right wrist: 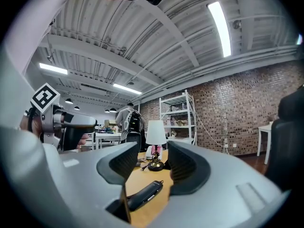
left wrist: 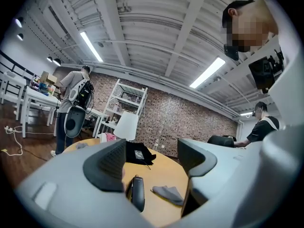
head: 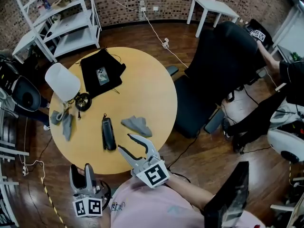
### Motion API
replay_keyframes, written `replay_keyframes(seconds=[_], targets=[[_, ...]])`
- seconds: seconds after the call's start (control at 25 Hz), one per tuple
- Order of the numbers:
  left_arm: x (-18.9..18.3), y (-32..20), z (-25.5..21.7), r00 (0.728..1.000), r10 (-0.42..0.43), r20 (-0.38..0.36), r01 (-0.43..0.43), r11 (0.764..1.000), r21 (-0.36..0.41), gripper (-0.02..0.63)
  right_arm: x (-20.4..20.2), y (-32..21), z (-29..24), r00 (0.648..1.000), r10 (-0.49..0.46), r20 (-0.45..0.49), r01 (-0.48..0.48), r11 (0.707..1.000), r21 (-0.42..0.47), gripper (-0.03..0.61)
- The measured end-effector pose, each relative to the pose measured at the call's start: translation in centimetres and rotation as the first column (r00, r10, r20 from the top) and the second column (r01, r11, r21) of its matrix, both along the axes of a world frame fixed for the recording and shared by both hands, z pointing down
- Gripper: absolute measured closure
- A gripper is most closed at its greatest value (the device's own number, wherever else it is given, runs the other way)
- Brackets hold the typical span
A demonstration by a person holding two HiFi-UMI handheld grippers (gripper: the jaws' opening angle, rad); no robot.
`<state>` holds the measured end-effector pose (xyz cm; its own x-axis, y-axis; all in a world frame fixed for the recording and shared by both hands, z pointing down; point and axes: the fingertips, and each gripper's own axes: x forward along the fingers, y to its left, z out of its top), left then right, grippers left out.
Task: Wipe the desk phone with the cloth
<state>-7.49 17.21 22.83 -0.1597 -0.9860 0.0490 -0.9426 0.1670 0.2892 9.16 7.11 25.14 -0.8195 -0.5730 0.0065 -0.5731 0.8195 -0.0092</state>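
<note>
Hovering near the table point(head: 147, 89) edge, left gripper point(head: 81, 170) and right gripper point(head: 124, 142) both gape empty; phone point(head: 108, 133) and cloth point(head: 137, 125) lie on it, slightly apart.

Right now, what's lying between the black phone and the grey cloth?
Nothing. The head view shows only bare tabletop between the phone and the cloth.

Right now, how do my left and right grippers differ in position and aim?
The right gripper reaches over the table, its tips close to the grey cloth; the left gripper sits back at the table's near edge. The right gripper angles to the left; the left gripper points straight ahead. Both have jaws apart and hold nothing.
</note>
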Motion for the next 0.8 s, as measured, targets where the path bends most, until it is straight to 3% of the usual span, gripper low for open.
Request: replay_keyframes(seconds=[0.8], targets=[[-0.4,-1.0,1.0,1.000,0.019,-0.015,-0.019,1.000,-0.016,0.265,-0.9,-0.7,1.3,1.000,-0.009,-0.018,0.009,0.999,-0.034,0.379]])
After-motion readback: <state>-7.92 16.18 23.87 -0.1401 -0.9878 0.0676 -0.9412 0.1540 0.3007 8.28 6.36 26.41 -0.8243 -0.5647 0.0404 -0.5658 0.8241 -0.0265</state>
